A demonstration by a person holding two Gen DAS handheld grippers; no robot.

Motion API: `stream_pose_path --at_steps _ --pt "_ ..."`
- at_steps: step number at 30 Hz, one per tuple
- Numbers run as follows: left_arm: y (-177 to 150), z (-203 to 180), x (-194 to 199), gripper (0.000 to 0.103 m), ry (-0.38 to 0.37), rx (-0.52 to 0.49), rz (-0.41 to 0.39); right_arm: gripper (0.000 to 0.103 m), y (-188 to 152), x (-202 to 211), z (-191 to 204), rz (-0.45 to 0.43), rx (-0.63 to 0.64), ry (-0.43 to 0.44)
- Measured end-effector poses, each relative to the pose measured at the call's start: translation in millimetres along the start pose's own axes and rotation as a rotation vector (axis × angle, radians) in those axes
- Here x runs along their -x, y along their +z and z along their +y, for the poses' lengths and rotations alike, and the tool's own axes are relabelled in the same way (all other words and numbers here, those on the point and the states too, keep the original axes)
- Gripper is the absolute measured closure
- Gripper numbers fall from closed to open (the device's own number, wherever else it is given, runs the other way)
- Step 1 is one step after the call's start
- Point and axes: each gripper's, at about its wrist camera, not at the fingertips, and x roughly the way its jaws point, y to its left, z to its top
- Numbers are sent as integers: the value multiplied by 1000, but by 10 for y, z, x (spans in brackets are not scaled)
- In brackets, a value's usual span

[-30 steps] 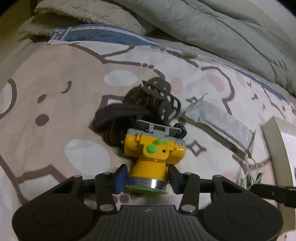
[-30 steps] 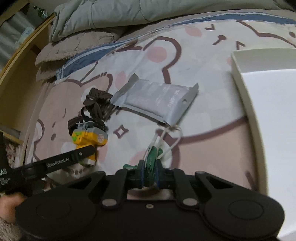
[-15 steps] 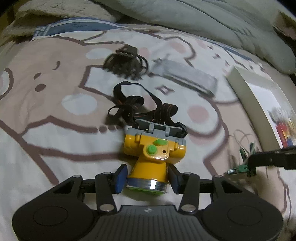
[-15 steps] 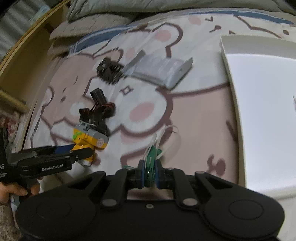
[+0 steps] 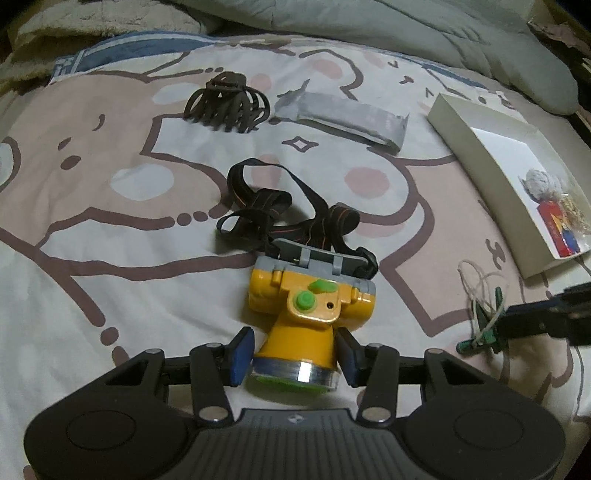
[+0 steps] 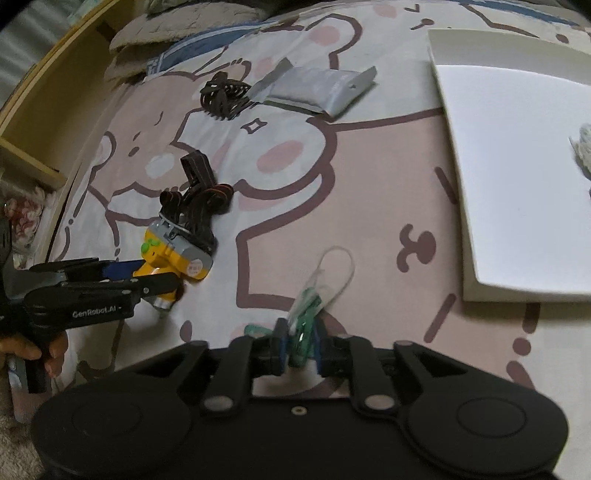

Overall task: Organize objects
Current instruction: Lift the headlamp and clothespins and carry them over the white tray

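Note:
My left gripper (image 5: 293,350) is shut on a yellow headlamp (image 5: 310,314) with green buttons, held above the bed; its black strap (image 5: 273,210) trails forward. The headlamp also shows in the right wrist view (image 6: 173,254). My right gripper (image 6: 300,345) is shut on a green clip with a white string loop (image 6: 314,295), also seen in the left wrist view (image 5: 484,325). A white box (image 5: 491,170) lies at right, holding several small items; its rim shows in the right wrist view (image 6: 465,206).
A dark hair claw (image 5: 229,103) and a grey foil pouch (image 5: 343,118) lie on the bear-print bed sheet (image 5: 110,221). A grey duvet (image 5: 369,22) is bunched at the far edge. A wooden bed frame (image 6: 48,110) runs along the left.
Both grippers have lifted and pulled back with their objects. The headlamp has come away from the hair claw, its strap trailing. The white box has come further into both views.

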Motion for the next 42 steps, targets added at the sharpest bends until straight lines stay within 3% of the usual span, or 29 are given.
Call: stream_pose_path --at_steps 6,15,20,22,28,42 --pt "30 -53 -147 54 26 0 31 58 -25 80 127 -11 114 -11" --pt "60 -53 -187 54 28 13 41 54 -76 -92 284 39 296 -104" --pt "58 -26 -190 54 14 29 44 57 -105 -215 332 58 383 -139" --pt "60 -27 -184 54 18 18 39 70 -113 -239 342 65 401 -129" --pt "50 -15 -138 54 17 25 13 77 -126 -237 397 51 436 -135" --pt "290 16 313 54 46 78 -178 77 141 233 369 -188 413 -171"
